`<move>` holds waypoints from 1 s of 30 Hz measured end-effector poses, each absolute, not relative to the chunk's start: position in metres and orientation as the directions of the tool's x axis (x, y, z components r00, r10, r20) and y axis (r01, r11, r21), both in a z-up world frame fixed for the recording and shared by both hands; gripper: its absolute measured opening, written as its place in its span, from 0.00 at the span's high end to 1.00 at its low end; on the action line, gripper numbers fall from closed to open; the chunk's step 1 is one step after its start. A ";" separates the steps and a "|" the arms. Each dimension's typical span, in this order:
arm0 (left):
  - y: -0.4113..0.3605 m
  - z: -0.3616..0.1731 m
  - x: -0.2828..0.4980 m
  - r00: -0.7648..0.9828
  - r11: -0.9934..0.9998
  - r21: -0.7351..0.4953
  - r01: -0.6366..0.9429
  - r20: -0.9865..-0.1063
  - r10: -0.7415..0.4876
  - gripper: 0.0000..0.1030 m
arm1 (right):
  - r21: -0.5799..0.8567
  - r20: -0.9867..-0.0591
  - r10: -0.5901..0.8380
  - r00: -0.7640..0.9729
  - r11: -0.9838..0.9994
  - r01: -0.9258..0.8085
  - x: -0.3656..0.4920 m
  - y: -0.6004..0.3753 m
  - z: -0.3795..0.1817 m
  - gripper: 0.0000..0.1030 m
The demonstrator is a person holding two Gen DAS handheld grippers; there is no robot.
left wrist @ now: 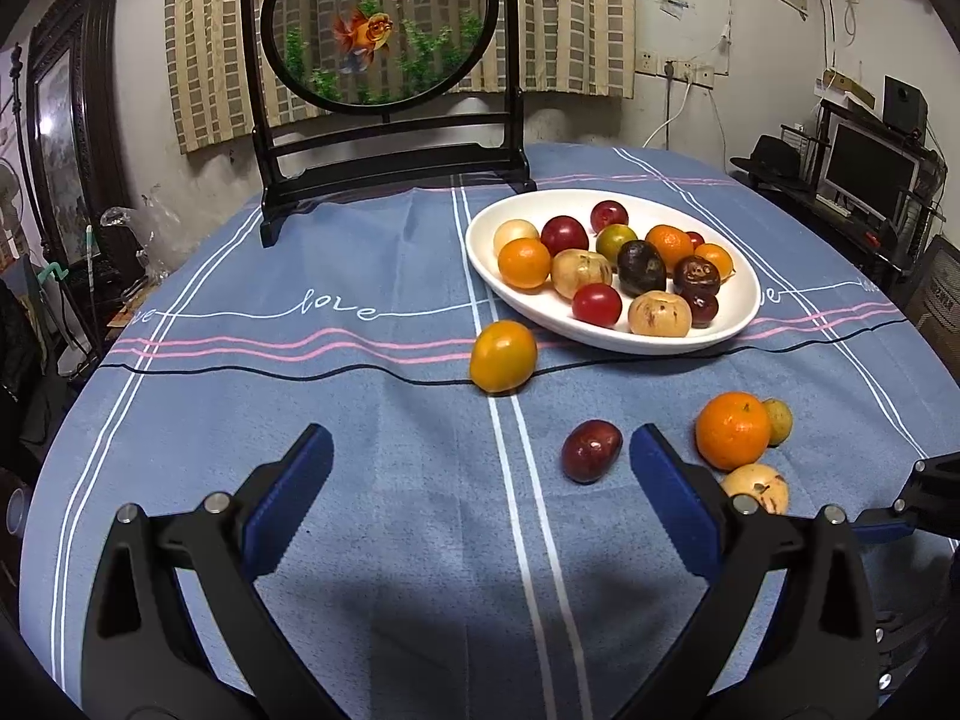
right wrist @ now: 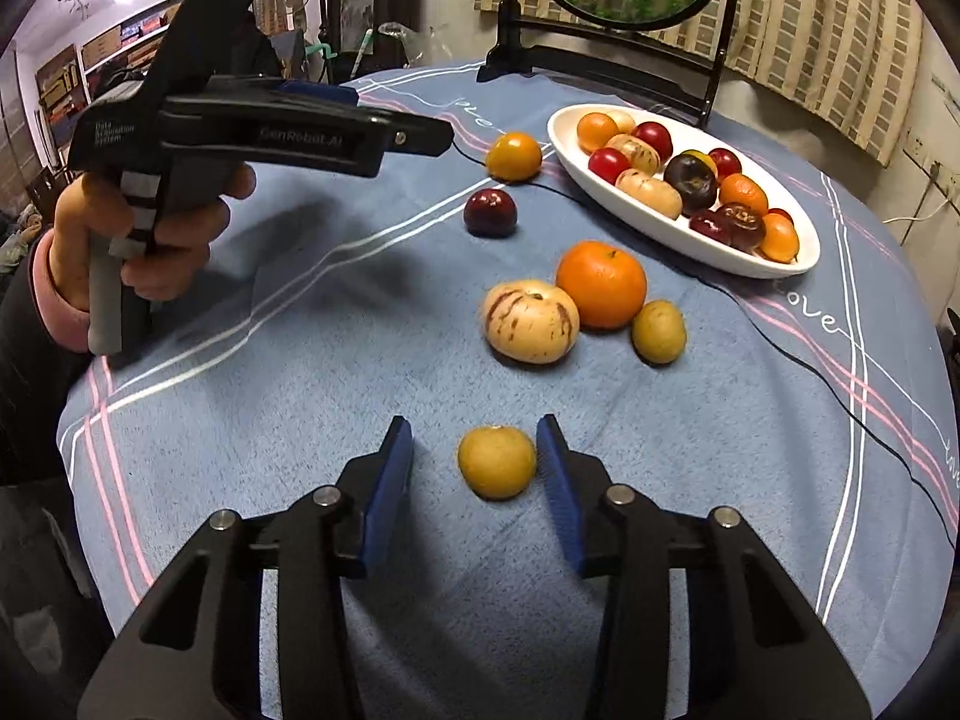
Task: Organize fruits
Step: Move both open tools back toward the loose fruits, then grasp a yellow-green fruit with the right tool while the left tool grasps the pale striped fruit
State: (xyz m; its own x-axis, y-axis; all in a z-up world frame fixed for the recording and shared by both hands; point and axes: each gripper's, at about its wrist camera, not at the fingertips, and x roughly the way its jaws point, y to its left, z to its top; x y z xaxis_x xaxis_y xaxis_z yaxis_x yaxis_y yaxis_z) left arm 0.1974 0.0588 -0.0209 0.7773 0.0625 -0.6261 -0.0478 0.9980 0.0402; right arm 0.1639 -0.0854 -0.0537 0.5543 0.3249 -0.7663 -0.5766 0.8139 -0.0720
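A white oval plate holds several fruits. Loose on the blue tablecloth lie a yellow-orange fruit, a dark red plum, an orange, a striped pale melon-like fruit, a small green-yellow fruit and a small yellow fruit. My left gripper is open and empty, the plum just inside its right finger. My right gripper is open around the small yellow fruit, not touching it.
A black-framed round goldfish screen stands at the table's far side behind the plate. The left hand and its gripper body show at the left of the right wrist view. Shelves, a monitor and clutter surround the table.
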 end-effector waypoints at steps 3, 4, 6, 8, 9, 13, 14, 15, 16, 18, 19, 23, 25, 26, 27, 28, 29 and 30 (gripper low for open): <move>0.059 -0.021 0.197 0.777 0.998 0.040 -0.046 -0.627 0.061 0.02 | -0.054 -0.774 0.320 0.546 0.826 -0.561 0.168 -0.090 -0.055 0.58; 0.058 -0.021 0.197 0.778 0.998 0.041 -0.046 -0.626 0.061 0.02 | -0.050 -0.776 0.320 0.544 0.828 -0.559 0.168 -0.090 -0.056 0.59; 0.058 -0.021 0.197 0.777 0.998 0.043 -0.043 -0.626 0.061 0.02 | -0.047 -0.782 0.319 0.536 0.827 -0.560 0.169 -0.090 -0.057 0.61; 0.056 -0.021 0.197 0.776 0.998 0.048 -0.043 -0.627 0.064 0.02 | -0.047 -0.786 0.318 0.530 0.824 -0.564 0.169 -0.089 -0.059 0.63; 0.056 -0.022 0.198 0.775 0.998 0.051 -0.044 -0.628 0.066 0.02 | -0.046 -0.787 0.318 0.529 0.824 -0.565 0.169 -0.089 -0.059 0.64; 0.057 -0.022 0.199 0.771 0.998 0.048 -0.047 -0.633 0.067 0.02 | -0.034 -0.791 0.318 0.523 0.831 -0.556 0.171 -0.091 -0.060 0.72; 0.057 -0.022 0.199 0.771 0.998 0.047 -0.048 -0.633 0.067 0.02 | -0.030 -0.791 0.317 0.523 0.833 -0.552 0.171 -0.092 -0.060 0.73; 0.058 -0.023 0.199 0.771 0.998 0.046 -0.048 -0.634 0.067 0.02 | -0.021 -0.792 0.323 0.518 0.834 -0.551 0.172 -0.094 -0.060 0.73; 0.058 -0.023 0.199 0.770 0.998 0.046 -0.049 -0.635 0.067 0.02 | -0.019 -0.792 0.324 0.518 0.835 -0.550 0.172 -0.094 -0.059 0.73; 0.058 -0.024 0.200 0.767 0.998 0.047 -0.048 -0.638 0.067 0.02 | -0.022 -0.791 0.323 0.520 0.834 -0.551 0.171 -0.093 -0.059 0.73; 0.058 -0.024 0.200 0.766 0.998 0.047 -0.046 -0.640 0.066 0.02 | -0.019 -0.790 0.325 0.520 0.835 -0.550 0.171 -0.094 -0.059 0.73; 0.056 -0.025 0.200 0.764 0.997 0.059 -0.043 -0.641 0.071 0.02 | 0.007 -0.777 0.336 0.533 0.850 -0.527 0.173 -0.102 -0.053 0.73; 0.055 -0.025 0.200 0.762 0.997 0.063 -0.040 -0.644 0.071 0.02 | 0.036 -0.763 0.349 0.544 0.863 -0.504 0.175 -0.109 -0.049 0.73; 0.054 -0.026 0.201 0.761 0.997 0.063 -0.038 -0.645 0.069 0.02 | 0.053 -0.752 0.354 0.556 0.873 -0.485 0.176 -0.114 -0.046 0.73; 0.053 -0.026 0.200 0.761 0.998 0.060 -0.031 -0.646 0.062 0.02 | 0.067 -0.742 0.356 0.567 0.882 -0.466 0.178 -0.119 -0.043 0.73; 0.052 -0.026 0.200 0.760 0.998 0.054 -0.021 -0.648 0.051 0.02 | 0.085 -0.736 0.358 0.575 0.891 -0.446 0.181 -0.124 -0.041 0.73; 0.049 -0.027 0.199 0.754 0.999 0.041 0.008 -0.657 0.021 0.02 | 0.103 -0.731 0.360 0.580 0.898 -0.428 0.183 -0.129 -0.040 0.73; 0.046 -0.028 0.199 0.744 0.999 0.021 0.046 -0.668 -0.020 0.02 | 0.131 -0.725 0.363 0.585 0.907 -0.399 0.186 -0.136 -0.038 0.73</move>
